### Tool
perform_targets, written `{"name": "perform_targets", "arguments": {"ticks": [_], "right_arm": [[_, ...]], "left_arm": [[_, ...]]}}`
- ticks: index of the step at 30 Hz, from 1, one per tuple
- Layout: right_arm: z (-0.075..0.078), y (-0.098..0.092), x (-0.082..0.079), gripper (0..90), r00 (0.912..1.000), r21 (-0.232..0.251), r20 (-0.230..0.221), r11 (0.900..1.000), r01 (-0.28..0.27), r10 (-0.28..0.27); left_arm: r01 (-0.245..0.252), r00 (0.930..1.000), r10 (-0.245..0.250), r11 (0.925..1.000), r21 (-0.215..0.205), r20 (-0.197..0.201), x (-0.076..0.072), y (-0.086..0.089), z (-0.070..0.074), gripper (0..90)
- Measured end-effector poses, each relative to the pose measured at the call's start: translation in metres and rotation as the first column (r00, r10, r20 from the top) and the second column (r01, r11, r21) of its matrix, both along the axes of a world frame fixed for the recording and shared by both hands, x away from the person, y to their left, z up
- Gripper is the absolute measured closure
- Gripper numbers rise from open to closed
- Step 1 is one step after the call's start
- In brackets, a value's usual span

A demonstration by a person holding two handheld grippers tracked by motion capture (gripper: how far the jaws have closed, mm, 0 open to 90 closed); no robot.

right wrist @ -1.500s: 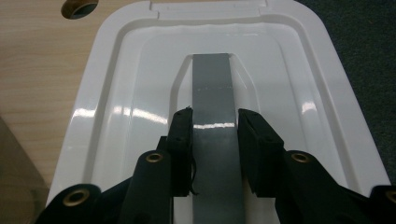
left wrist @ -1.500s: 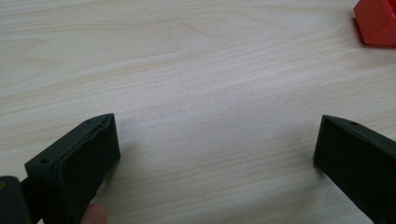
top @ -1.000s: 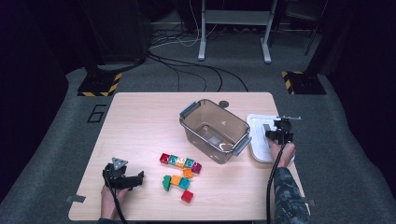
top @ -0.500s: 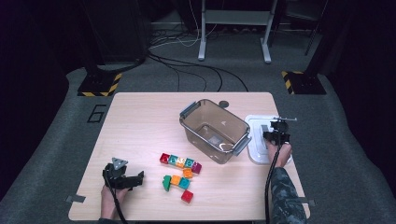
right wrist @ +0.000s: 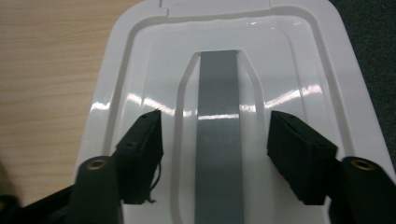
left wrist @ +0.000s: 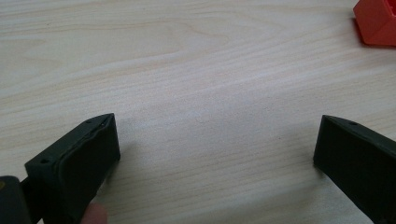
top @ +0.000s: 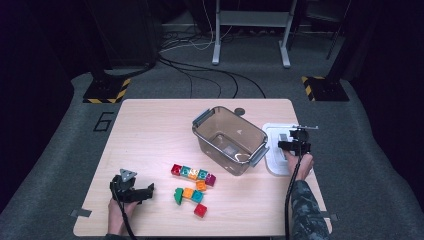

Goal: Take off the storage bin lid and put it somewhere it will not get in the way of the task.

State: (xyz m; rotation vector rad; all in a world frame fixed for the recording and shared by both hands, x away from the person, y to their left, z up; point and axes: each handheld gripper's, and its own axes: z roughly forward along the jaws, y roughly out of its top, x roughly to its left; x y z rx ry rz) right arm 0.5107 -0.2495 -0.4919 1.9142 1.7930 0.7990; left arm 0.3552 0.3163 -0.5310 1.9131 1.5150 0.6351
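Observation:
My right gripper [top: 294, 139] hovers over a white lid [top: 272, 152] at the table's right edge. In the right gripper view its jaws have just been opening. They stand apart on either side of the lid's [right wrist: 140, 60] raised grey handle [right wrist: 219, 93] without pressing on it, so the right gripper [right wrist: 215, 135] is open. My left gripper [top: 149, 190] rests open on bare wood near the front left. In the left gripper view nothing lies between the jaws of this gripper [left wrist: 217, 140].
A clear plastic bin [top: 200, 122] stands beside the lid, mid-table. Several coloured bricks [top: 192, 173] lie in front of it, with a red brick [top: 201, 210] nearest the front edge and seen again [left wrist: 376, 21] beyond the left jaws. Dark floor with cables surrounds the table.
The right hand has shifted very slightly over the lid. The left hand and gripper have stayed still, and the bricks and bin have not moved.

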Motion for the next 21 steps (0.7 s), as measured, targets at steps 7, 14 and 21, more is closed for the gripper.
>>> {"name": "perform_targets", "arguments": {"ticks": [7,14,21], "right_arm": [[0.011,0.005,-0.01,8.2,0.9936,-0.024,0.04,0.994,-0.104,0.105],[0.019,0.008,-0.026,0.0,0.9853,-0.06,0.075,0.987,-0.149,0.153],[0.024,0.011,-0.049,0.0,0.9733,-0.043,0.122,0.981,-0.19,0.194]], "left_arm": [[0.001,1.0,-0.001,1.0,0.001,0.0,0.0,0.0,0.0,0.0],[0.001,1.0,-0.001,1.0,0.001,0.0,0.0,0.0,0.0,0.0],[0.001,1.0,-0.001,1.0,0.001,0.0,0.0,0.0,0.0,0.0]]}}
